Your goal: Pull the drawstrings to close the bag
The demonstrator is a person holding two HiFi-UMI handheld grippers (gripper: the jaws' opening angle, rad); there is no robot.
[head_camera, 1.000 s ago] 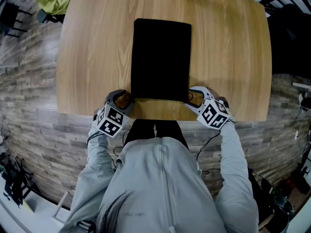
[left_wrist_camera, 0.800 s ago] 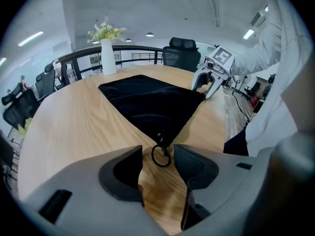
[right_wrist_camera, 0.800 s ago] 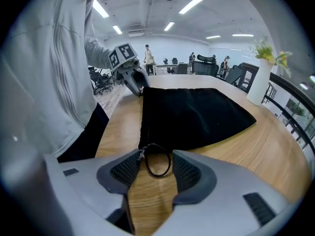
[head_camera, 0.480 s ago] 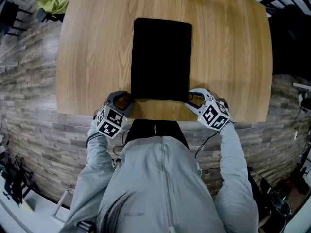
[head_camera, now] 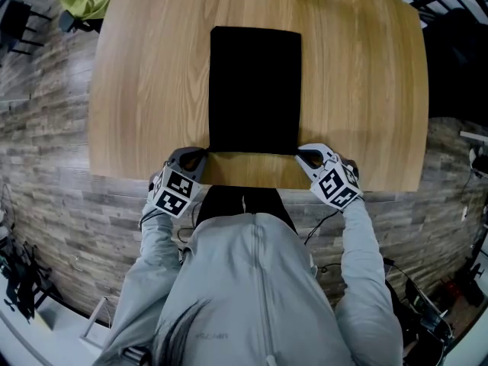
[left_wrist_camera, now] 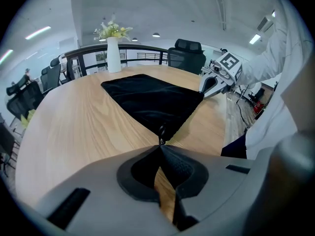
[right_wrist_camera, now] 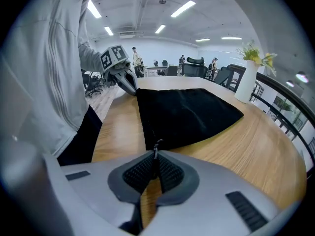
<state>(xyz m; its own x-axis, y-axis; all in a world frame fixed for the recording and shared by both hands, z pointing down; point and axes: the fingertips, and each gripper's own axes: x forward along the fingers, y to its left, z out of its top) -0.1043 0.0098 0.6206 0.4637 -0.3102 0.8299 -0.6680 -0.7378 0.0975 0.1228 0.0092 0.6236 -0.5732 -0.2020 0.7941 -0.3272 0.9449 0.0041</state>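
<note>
Pinching a thin black cord at their very tips, the jaws of the left gripper [left_wrist_camera: 160, 145] are clenched pad to pad with no gap showing between them; that cord, the left drawstring [left_wrist_camera: 161, 131], runs straight ahead of the tips into the near corner of the black bag [head_camera: 255, 90]. The bag lies flat on the wooden table [head_camera: 145, 90], stretching away in front of both grippers, its near edge just beyond their tips. The right gripper [right_wrist_camera: 156, 154] mirrors this: its ribbed pads are pressed together on the right drawstring [right_wrist_camera: 156, 144], which rises from between them and leads to the bag's other near corner. From overhead the two grippers sit at the table's near edge, one at each near corner of the bag.
</note>
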